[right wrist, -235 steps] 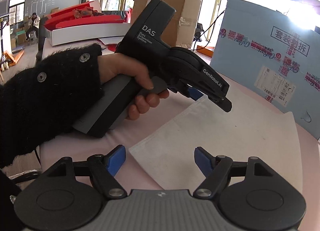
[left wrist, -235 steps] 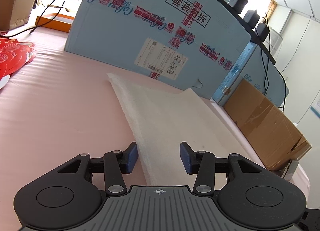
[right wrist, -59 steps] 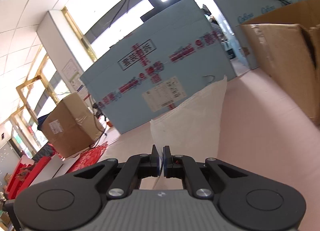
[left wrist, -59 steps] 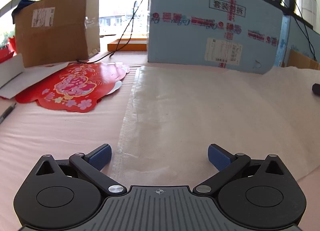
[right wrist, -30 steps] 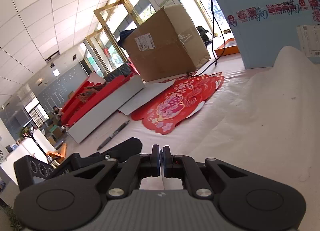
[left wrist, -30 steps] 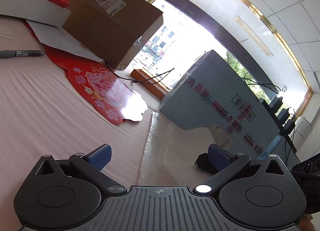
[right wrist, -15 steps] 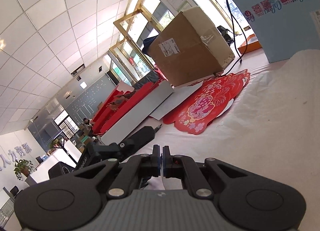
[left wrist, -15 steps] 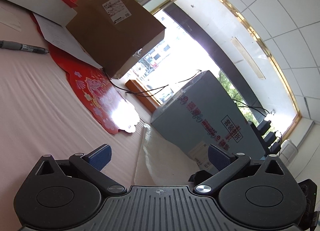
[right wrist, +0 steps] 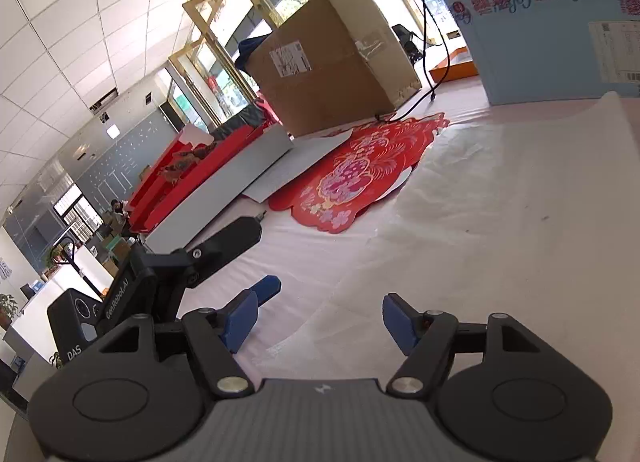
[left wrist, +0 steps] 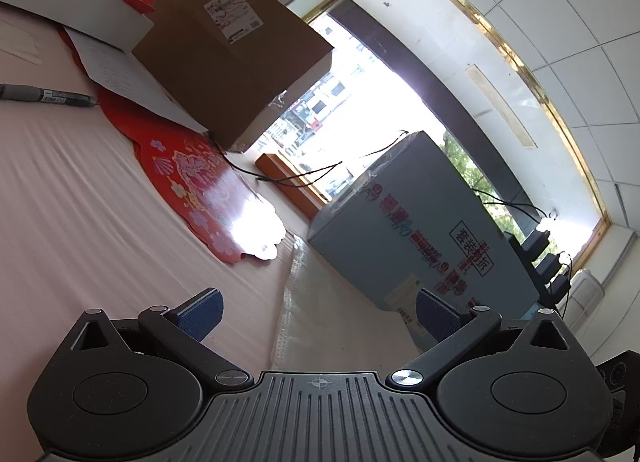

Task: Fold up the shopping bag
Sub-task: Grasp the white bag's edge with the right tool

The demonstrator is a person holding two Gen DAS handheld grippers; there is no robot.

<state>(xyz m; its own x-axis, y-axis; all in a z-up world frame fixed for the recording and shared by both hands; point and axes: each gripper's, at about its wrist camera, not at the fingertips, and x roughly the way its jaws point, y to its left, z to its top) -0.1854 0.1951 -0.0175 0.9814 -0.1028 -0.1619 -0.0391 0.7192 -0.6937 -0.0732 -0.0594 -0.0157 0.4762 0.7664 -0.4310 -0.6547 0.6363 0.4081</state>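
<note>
The white shopping bag (right wrist: 500,222) lies on the pink table, one layer folded over onto itself. Its left edge also shows in the left wrist view (left wrist: 320,302). My right gripper (right wrist: 320,320) is open and empty, low over the bag's near left corner. My left gripper (left wrist: 318,312) is open and empty, tilted upward at the bag's left edge. The left gripper's body (right wrist: 160,274) shows in the right wrist view, just left of my right gripper.
A red paper decoration (right wrist: 360,178) lies left of the bag. Behind it stand a brown cardboard box (right wrist: 332,66) and a light blue carton (left wrist: 424,238) with cables. A pen (left wrist: 44,95) and white sheets (left wrist: 116,70) lie far left.
My right gripper has opened and let go of the bag's edge, which now lies folded over. The left gripper has tilted a little further upward.
</note>
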